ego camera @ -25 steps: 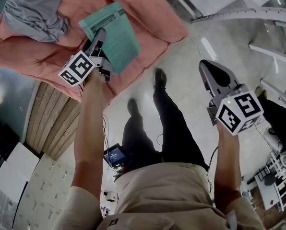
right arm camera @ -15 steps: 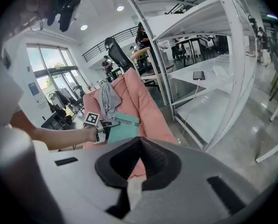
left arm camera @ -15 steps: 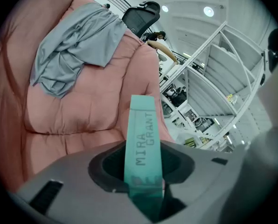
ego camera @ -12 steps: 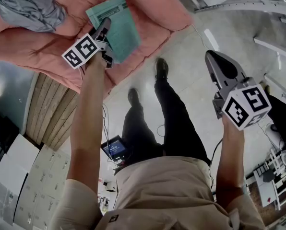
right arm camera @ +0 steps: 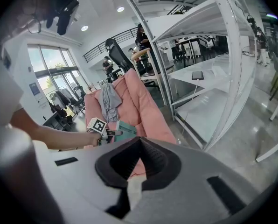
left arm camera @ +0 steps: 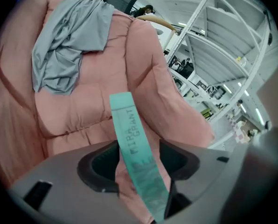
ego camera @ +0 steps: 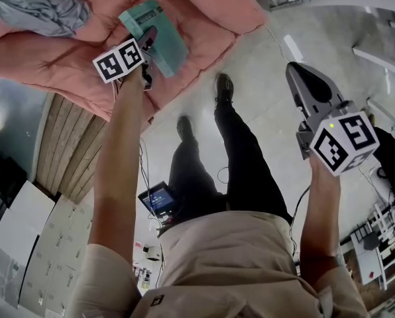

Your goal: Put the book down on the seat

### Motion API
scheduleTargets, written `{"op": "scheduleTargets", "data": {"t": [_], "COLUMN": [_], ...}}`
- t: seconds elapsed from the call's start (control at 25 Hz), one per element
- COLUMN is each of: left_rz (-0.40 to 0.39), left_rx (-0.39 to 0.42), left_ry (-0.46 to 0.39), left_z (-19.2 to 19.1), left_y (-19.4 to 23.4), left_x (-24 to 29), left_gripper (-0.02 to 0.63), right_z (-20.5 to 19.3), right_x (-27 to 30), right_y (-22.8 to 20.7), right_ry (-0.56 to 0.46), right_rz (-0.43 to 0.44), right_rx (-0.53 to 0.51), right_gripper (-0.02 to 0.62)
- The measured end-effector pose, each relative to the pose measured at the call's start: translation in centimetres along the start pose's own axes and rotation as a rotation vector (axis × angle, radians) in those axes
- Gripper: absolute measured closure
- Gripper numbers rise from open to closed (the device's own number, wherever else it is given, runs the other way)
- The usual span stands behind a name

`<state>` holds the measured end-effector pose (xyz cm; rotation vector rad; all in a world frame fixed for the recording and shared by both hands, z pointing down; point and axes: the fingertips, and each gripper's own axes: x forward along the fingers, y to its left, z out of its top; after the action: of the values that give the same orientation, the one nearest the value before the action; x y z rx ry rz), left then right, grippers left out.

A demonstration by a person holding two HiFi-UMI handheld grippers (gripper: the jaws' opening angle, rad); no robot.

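A teal book [ego camera: 169, 45] stands tilted over the pink cushioned seat [ego camera: 52, 65], its lower edge down near the cushion. My left gripper [ego camera: 150, 38] reaches over the seat's front part. In the left gripper view the book's spine [left arm camera: 129, 129] runs between the jaws of the left gripper [left arm camera: 139, 146], which are opening; pink cushion shows on either side of the spine. My right gripper [ego camera: 298, 75] hangs shut and empty over the floor, well right of the seat. The right gripper view looks past its shut tips [right arm camera: 140, 141] to the seat [right arm camera: 139, 101], the book [right arm camera: 127, 129] and the left gripper [right arm camera: 112, 133].
A grey garment [ego camera: 42, 5] lies crumpled on the seat's back part. White metal shelving [right arm camera: 223, 78] stands to the right of the seat. The person's legs and shoes [ego camera: 223, 91] are on the pale floor below. A small lit screen [ego camera: 159, 201] sits by the wooden panel [ego camera: 71, 171].
My left gripper has carried the book farther over the seat, and the book has turned more edge-on. The right gripper has drifted slightly right.
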<state>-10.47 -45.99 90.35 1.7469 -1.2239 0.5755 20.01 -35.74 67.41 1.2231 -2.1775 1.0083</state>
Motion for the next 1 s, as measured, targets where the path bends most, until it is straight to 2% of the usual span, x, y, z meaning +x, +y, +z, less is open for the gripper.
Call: {"op": "scheduleTargets", "data": {"t": [0.16,0.32,0.4,0.56,0.72,0.84,1.0], "left_rz": [0.085,0.179,0.189,0.176,0.139,0.100,0.039], "left_rx": [0.130,0.302,0.357,0.439,0.488,0.502,0.514], "left_ry": [0.024,-0.021,-0.048,-0.121,-0.199,-0.257,-0.357], "left_z": [0.6,3.3,4.5,7.0,9.3,10.7,12.9], "left_y": [0.8,0.4,-0.4,-2.6,-5.2,-7.4,-10.5], "left_x": [-0.6,-3.5,-4.8,-7.0,-10.4,-13.2,-18.5], "left_gripper": [0.325,0.318,0.319,0.319,0.325,0.365,0.454], "right_z": [0.1,0.8,1.3,2.4,3.8,4.9,6.5], "right_x": [-0.1,-0.8,-1.2,-1.7,-2.6,-3.6,-5.3], "right_y": [0.0,1.0,1.7,2.9,4.6,5.8,8.1], "right_ry": [-0.005,-0.020,-0.029,-0.048,-0.073,-0.092,-0.135], "right_rz": [0.003,0.007,0.010,0.017,0.024,0.031,0.038], "right_rx": [-0.001,-0.010,-0.014,-0.027,-0.042,-0.056,-0.079], "right_gripper": [0.603,0.603,0.603,0.603,0.603,0.603,0.603]}}
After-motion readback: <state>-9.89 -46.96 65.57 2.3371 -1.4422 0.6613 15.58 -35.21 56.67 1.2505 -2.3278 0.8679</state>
